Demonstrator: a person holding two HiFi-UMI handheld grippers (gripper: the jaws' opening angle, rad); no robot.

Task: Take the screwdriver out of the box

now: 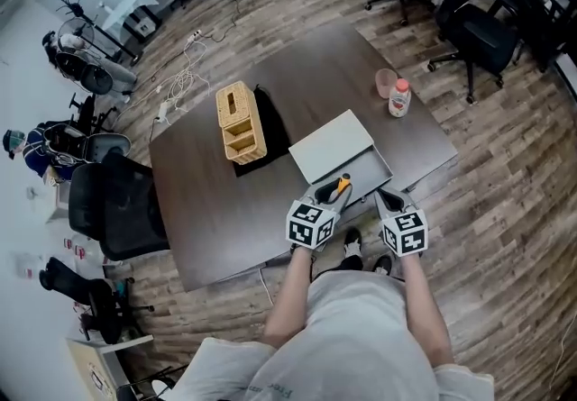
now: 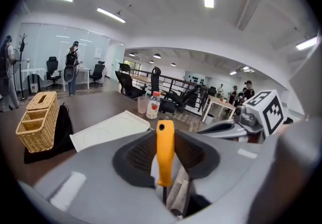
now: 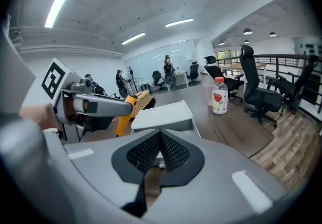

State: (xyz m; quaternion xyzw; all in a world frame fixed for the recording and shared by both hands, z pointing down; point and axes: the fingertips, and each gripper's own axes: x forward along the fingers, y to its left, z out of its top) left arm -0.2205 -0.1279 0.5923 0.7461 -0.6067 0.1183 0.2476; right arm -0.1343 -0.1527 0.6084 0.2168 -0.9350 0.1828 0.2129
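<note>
**A:** Where's the orange-handled screwdriver (image 2: 165,152)?

**B:** Clamped in the left gripper (image 1: 330,199). The left gripper view shows its handle upright between the black ribbed pads (image 2: 138,155), with the dark shaft below.

**A:** And from the head view?

**B:** Only an orange tip shows there, at the near edge of the pale grey flat box (image 1: 332,145), whose lid is swung open. The right gripper view catches the tool from the side, tilted, left of the box.

**A:** The right gripper (image 3: 160,150)?

**B:** Pinched closed on nothing, just beside the left one.

**A:** Further out?

**B:** On the dark brown table (image 1: 207,210) are a woven wicker basket (image 1: 240,123) on a black cloth (image 1: 275,133), a red-labelled plastic bottle (image 1: 399,98) and a pink cup (image 1: 386,82).
</note>
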